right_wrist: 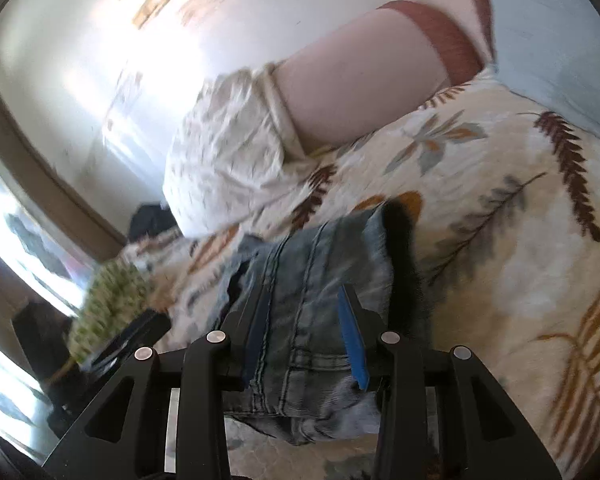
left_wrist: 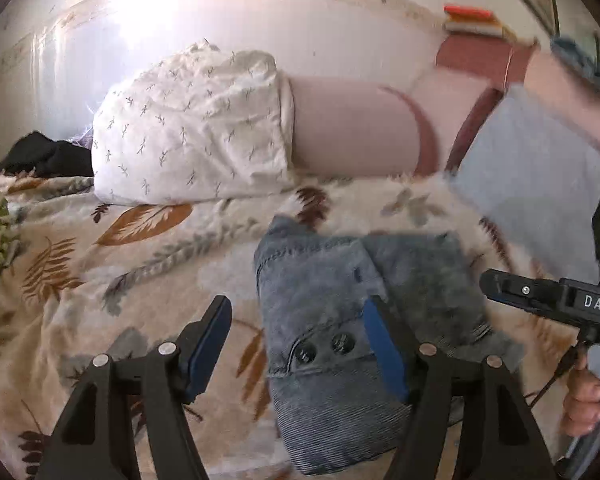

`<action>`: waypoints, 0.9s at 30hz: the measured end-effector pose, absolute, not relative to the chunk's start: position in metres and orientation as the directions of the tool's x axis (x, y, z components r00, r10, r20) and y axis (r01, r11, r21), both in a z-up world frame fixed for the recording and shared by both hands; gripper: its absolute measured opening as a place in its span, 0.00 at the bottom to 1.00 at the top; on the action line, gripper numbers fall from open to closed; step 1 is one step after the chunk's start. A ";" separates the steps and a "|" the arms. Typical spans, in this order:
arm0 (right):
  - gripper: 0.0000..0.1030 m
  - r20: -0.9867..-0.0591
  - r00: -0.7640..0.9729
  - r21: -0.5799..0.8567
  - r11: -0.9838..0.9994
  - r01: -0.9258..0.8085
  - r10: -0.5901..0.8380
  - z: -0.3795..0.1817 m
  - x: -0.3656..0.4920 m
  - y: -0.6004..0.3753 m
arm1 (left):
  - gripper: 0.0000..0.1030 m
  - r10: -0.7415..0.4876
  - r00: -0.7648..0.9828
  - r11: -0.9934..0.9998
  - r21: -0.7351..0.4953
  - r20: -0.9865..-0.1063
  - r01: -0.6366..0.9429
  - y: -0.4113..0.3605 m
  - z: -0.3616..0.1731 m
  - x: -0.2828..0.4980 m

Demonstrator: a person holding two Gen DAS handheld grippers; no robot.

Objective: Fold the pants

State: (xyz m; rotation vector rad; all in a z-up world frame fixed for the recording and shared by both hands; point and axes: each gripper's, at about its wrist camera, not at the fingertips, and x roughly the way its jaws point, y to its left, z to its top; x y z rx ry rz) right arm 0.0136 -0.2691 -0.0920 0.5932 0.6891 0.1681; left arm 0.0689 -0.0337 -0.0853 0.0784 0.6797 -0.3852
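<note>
The blue denim pants [left_wrist: 340, 320] lie folded into a compact bundle on the leaf-print blanket [left_wrist: 100, 280]; two dark buttons show near the waistband. My left gripper [left_wrist: 296, 316] is open just above the bundle's left edge, its right finger over the denim. The right gripper's body [left_wrist: 556, 300] shows at the bundle's right side in the left wrist view. In the right wrist view the right gripper [right_wrist: 306, 304] is open, its fingers straddling the folded pants [right_wrist: 324, 264] close above them. The view is motion-blurred.
A white patterned pillow [left_wrist: 188, 128] and a pink bolster [left_wrist: 352, 128] lie against the wall behind the pants. A grey pillow [left_wrist: 540, 176] stands at the right. Dark clothing [left_wrist: 44, 156] lies at the far left, a green patterned item [right_wrist: 108, 304] beside it.
</note>
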 end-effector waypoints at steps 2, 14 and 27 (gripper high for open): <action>0.35 -0.584 0.738 0.541 0.840 0.041 0.340 -0.103 0.022 -0.252 | 0.75 -0.297 0.704 0.923 -0.006 -0.645 0.384 -0.042 -0.095 0.068; 0.42 -0.717 0.634 0.493 0.854 0.167 0.290 -0.156 0.054 -0.247 | 1.00 -0.206 0.685 0.947 0.034 -0.699 0.319 -0.046 -0.137 0.083; 0.55 -0.726 0.610 0.521 0.833 0.184 0.319 -0.168 0.062 -0.251 | 1.00 -0.211 0.612 0.945 0.001 -0.762 0.326 -0.049 -0.161 0.103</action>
